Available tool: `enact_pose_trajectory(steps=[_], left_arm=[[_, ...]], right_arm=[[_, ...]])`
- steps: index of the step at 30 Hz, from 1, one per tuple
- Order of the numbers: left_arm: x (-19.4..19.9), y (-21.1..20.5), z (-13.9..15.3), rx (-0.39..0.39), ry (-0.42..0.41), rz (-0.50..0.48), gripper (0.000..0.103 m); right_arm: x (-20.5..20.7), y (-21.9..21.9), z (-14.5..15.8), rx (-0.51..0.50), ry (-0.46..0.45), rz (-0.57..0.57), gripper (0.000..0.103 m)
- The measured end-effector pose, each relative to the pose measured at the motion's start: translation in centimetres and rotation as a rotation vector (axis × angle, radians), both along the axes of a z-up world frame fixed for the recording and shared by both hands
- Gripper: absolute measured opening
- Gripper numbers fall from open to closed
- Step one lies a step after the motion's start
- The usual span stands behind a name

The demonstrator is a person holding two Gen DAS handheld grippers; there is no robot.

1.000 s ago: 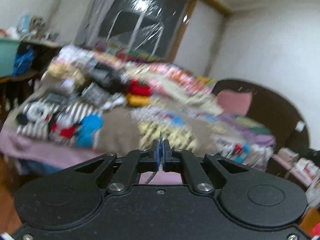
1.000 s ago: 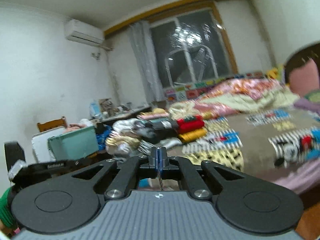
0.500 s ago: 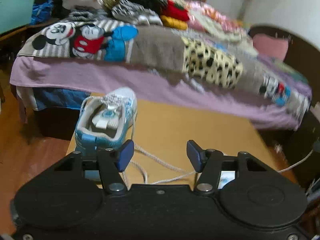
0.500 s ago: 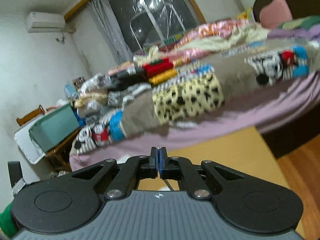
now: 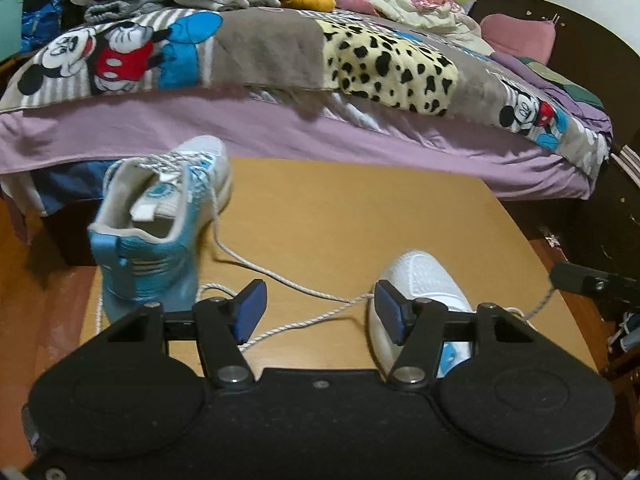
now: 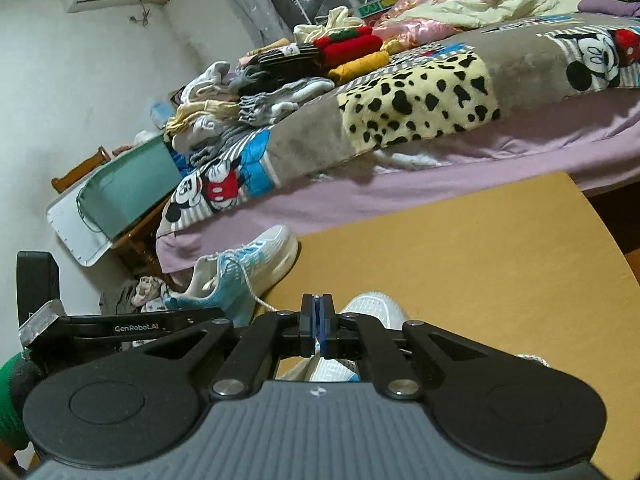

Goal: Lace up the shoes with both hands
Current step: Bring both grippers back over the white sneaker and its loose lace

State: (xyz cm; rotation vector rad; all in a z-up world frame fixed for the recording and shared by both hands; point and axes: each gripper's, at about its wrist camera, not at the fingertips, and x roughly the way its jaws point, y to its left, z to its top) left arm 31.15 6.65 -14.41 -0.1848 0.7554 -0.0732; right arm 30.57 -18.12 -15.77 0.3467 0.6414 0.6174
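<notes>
Left claw [image 5: 316,312]: blue pads spread wide, nothing between them. A second ago it was pinched shut and pointed at the bed; since then it has swung down over the worktop [image 5: 360,216] and opened. Reads as lining up to take a lace.

Right claw [image 6: 319,330]: pads pressed flat together, as a second ago. Whether a lace is caught in them cannot be told. It too has tipped down toward the worktop.

Loose lace [image 5: 280,276], white twisted cord, runs slack across the tan board just beyond the left pads.

Far shoe [image 5: 160,216]: blue-and-white, ribbed blue heel, padded collar, at the left edge, toe toward the bed.

Near shoe [image 5: 420,280]: white mesh toe, beside the right pad.

Bed [image 5: 320,136]: mauve sheet, patchwork fleece.
</notes>
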Motion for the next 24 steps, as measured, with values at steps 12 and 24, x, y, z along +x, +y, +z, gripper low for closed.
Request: enact_pose_trajectory(steps=[12, 24], left_arm=[[-0.9, -3.6, 1.2, -0.118, -0.063, -0.259, 0.059], [-1.0, -7.9, 1.2, -0.085, -0.111, -0.471, 0.035]], right_arm=[[0.8, -0.6, -1.2, 0.024, 0.038, -0.002, 0.004], [1.7, -1.5, -2.0, 0.159, 0.092, 0.046, 0.007]])
